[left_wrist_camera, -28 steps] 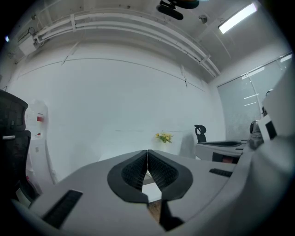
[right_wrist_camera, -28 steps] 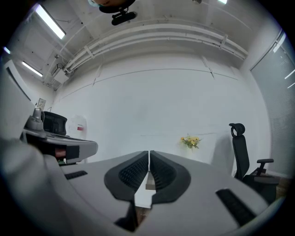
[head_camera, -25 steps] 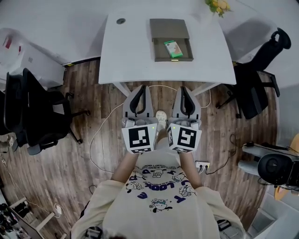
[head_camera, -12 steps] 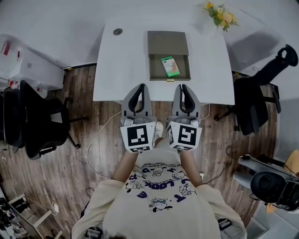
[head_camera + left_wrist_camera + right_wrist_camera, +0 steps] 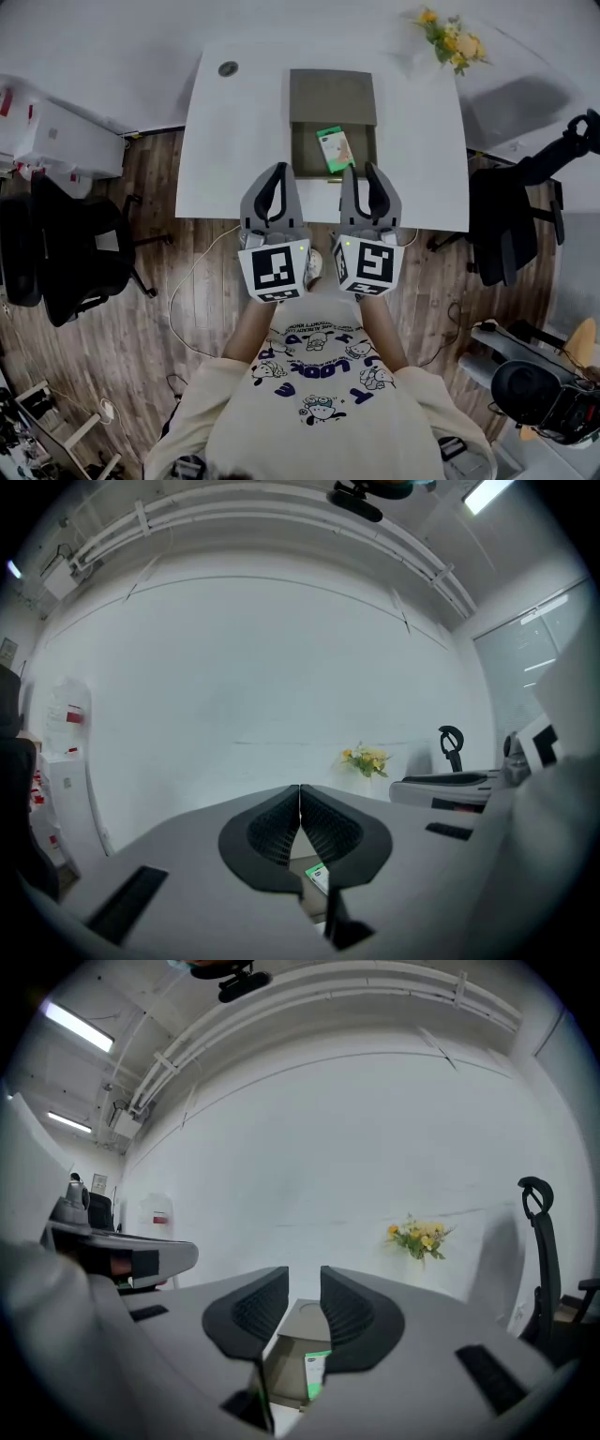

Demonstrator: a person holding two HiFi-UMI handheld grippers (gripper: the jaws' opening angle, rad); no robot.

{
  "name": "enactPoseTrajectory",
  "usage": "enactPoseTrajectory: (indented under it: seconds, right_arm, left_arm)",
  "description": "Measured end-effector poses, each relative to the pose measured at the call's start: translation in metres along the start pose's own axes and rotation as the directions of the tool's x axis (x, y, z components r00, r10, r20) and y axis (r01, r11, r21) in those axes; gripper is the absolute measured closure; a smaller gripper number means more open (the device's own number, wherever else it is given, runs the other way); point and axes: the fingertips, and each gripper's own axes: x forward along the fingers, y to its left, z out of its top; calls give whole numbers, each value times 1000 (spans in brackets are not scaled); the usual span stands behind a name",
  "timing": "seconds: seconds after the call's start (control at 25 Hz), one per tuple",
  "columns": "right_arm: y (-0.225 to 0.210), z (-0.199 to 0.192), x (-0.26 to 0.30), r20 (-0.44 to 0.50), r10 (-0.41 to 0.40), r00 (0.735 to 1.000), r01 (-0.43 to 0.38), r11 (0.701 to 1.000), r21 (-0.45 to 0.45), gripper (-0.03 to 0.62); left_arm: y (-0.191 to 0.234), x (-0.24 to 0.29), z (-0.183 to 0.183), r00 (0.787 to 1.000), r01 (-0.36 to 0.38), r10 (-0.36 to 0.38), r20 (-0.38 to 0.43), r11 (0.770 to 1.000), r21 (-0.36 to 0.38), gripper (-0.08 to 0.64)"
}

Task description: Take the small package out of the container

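Note:
A grey-brown container (image 5: 333, 97) sits on the white table (image 5: 239, 141), its drawer pulled out toward me. The small green-and-white package (image 5: 334, 148) lies in the drawer. My left gripper (image 5: 279, 170) hovers over the table's near edge, just left of the drawer, jaws shut and empty. My right gripper (image 5: 361, 169) is just short of the drawer's front, and its jaws are opening with nothing between them. In the right gripper view the gripper (image 5: 304, 1274) points at the container (image 5: 302, 1321) and package (image 5: 317, 1372). The left gripper (image 5: 300, 789) shows the package (image 5: 317, 877) below its tips.
Yellow flowers (image 5: 452, 42) stand at the table's far right corner, and a round cable port (image 5: 228, 68) at its far left. Black office chairs stand at the left (image 5: 66, 253) and right (image 5: 511, 216). A white cabinet (image 5: 56, 136) stands left of the table. Cables run over the wooden floor.
Both grippers have come forward from over the floor to the table's near edge, close to the drawer. The right jaws have parted; the left stay shut.

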Motion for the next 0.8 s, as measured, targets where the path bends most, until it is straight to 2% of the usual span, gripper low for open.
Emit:
enactPoseTrajectory:
  seconds: [0.48,0.8]
  right_arm:
    - [-1,-31,40,-110,53,993,-48,998,44,388]
    - [-9,-63,77,-239,61,969,-46,997,70,364]
  left_arm:
    - [20,30,-27,995,-49,46,-90,998,-36,546]
    - [30,69,-45,989,-27,20,-150,998,-49,545]
